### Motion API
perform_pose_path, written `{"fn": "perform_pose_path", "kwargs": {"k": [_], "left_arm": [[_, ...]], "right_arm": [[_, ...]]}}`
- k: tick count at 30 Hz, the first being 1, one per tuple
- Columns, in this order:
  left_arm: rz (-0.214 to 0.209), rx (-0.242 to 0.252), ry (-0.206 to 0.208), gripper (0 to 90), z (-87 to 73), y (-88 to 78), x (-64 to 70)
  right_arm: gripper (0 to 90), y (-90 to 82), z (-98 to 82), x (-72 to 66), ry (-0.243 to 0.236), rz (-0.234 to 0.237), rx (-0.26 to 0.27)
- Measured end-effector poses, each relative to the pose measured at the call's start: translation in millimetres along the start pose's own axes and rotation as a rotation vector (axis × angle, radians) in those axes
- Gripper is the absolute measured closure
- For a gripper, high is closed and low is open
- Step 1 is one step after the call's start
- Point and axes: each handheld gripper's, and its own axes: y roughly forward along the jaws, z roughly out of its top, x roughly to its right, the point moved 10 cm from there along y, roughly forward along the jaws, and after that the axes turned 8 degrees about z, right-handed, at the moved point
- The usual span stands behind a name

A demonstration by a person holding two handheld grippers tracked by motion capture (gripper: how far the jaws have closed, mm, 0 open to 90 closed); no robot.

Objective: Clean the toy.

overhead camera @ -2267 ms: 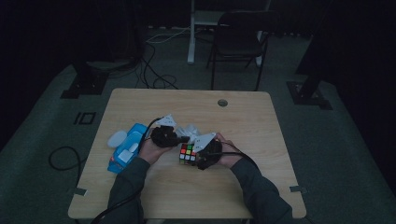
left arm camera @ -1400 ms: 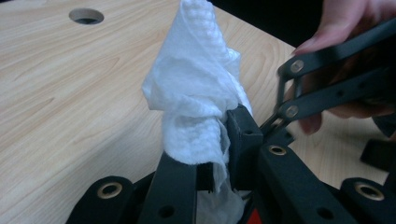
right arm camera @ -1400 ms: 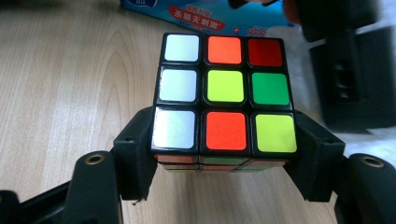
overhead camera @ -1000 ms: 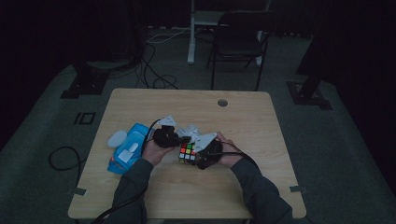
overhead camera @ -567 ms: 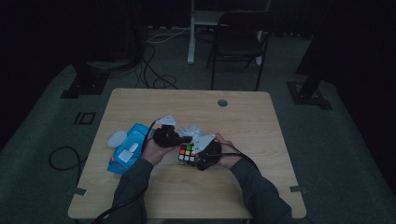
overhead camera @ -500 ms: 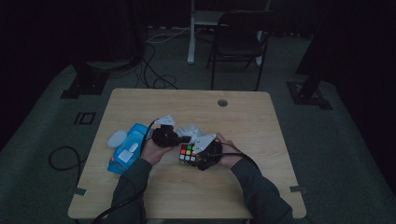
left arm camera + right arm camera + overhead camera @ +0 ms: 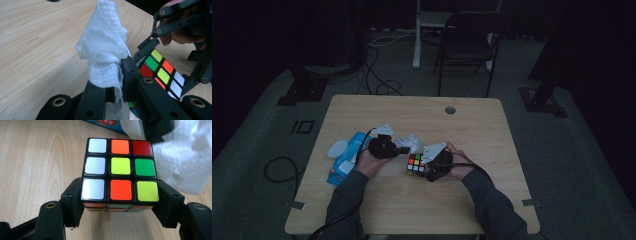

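**Puzzle cube and wiping tissue, held at table centre**

Item: puzzle cube (image 7: 120, 171), three-by-three, black body with coloured stickers. The face toward the right gripper view reads, top row: white, orange, red; middle row: white, yellow-green, green; bottom row: white, orange, yellow-green. The white stickers show a dull sheen. In the high view the cube (image 7: 415, 163) sits low at the middle of the frame, just above the wooden table (image 7: 472, 125).

Holder: right gripper (image 7: 121, 206), its black jaws clenched on the cube's two lower sides, one at lower left of that view and one at lower right. In the high view the right gripper (image 7: 428, 167) lies just right of the cube.

Adjacent item: white tissue (image 7: 105, 50), crumpled, textured, rising upright through the centre of the left gripper view. The left gripper (image 7: 117, 82) is clamped on the lower end of the wad. The cube (image 7: 162, 72) lies just beside the tissue, at the right of that view; whether the two touch cannot be told.

Surroundings: blue tissue pack (image 7: 346, 162) at left of the hands in the high view; dark chair (image 7: 467, 45) at upper centre.
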Motion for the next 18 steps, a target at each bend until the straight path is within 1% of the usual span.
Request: {"fn": "perform_pose_path", "kwargs": {"k": [6,9,12,15,17,18], "left_arm": [[-0.007,0.0,0.014,83.3,-1.6,-9.0,0.6],[-0.017,0.003,0.018,83.3,-2.4,-14.5,2.0],[-0.039,0.0,0.026,83.2,-4.7,-19.5,3.6],[-0.071,-0.004,0.036,83.2,-6.3,-23.2,7.1],[-0.103,-0.01,0.043,83.2,-6.7,-24.2,10.7],[-0.124,-0.022,0.046,83.1,-7.5,-23.9,13.1]], "right_arm": [[34.3,-0.5,-5.8,4.2,0.006,-0.01,-0.01],[34.3,-0.3,-10.8,7.4,0.026,-0.016,-0.014],[34.3,-0.7,-16.0,11.4,0.04,-0.024,-0.018],[34.3,-0.5,-20.3,14.1,0.052,-0.033,-0.025],[34.3,-0.2,-21.2,14.7,0.054,-0.034,-0.03],[34.3,0.2,-20.7,14.9,0.054,-0.035,-0.026]]}}
